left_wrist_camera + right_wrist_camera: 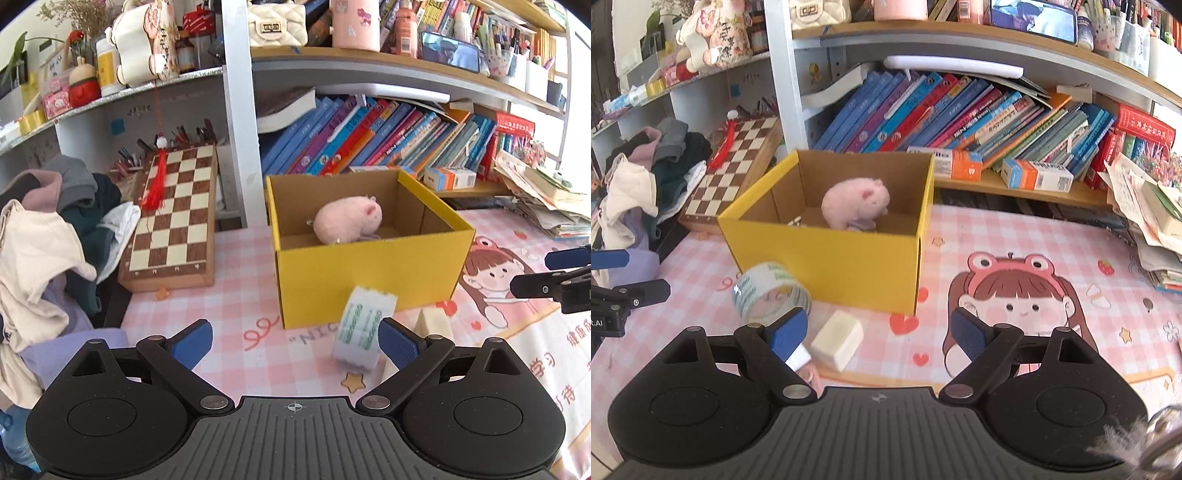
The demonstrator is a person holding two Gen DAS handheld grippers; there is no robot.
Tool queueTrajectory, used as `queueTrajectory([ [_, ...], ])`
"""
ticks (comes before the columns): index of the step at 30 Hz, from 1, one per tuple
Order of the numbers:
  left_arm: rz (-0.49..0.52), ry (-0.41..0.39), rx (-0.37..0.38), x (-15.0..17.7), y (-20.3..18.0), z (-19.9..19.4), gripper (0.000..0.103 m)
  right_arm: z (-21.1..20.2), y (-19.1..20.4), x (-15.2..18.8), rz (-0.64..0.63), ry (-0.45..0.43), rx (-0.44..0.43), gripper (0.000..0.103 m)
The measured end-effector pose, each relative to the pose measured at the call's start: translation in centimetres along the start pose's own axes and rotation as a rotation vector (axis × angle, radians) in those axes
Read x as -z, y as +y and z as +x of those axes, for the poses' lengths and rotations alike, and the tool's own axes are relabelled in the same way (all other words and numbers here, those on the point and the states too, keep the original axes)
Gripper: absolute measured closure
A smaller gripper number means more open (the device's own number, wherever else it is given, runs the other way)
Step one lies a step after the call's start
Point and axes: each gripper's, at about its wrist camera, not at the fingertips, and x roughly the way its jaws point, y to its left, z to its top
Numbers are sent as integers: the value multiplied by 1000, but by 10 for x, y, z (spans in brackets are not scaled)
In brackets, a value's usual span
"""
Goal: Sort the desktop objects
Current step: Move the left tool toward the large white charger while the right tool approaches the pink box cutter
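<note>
Tape roll [364,328]: white, printed with green lettering, hollow core, standing tilted on its edge on the desk [236,258] just in front of the yellow box [369,280]. Seen from my right wrist the same roll [772,293] looks translucent and glossy, the pink check of the cloth showing through its core.

Box: corrugated cardboard, yellow outside, plain brown inside, open top, rectangular. Inside it sits a pink plush pig [349,219], fuzzy, rounded, with small ears; some small pale item lies beside it on the box floor, too small to identify.

Cream block [837,339]: smooth, rectangular, soap-like or eraser-like, lying on the desk just right of the roll and near the box's front wall. A second, smaller white piece touches my right jaws' left pad; I cannot tell what it is.

Desk cloth: pink-and-white check with a cartoon girl in a frog hat. A small wooden star [354,382] lies on it near the roll.

My left gripper [295,341]: jaws spread wide, blue ribbed pads, holding nothing. The right pad stands just beside the roll; contact cannot be confirmed.

My right gripper [881,332]: jaws also spread wide, nothing held between them. The left pad overlaps the roll's lower edge in view.

Chessboard [173,218]: wooden, folded, leaning left of the box, a red tassel [155,184] hanging over it.
</note>
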Motion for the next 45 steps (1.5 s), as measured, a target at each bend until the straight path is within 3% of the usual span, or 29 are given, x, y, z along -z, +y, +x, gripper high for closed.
queueTrajectory([
  [16,-49,96,38,40,-10,0,5,1,32,48,-16,86,-16,16],
  [30,-49,137,80,53,-28,2,5,3,52,63,-82,113,-49,16],
  [37,-56,145,39,53,-30,7,5,8,44,60,-81,115,-56,22],
  [45,-23,157,47,53,-42,12,5,22,38,58,-103,150,-81,35],
])
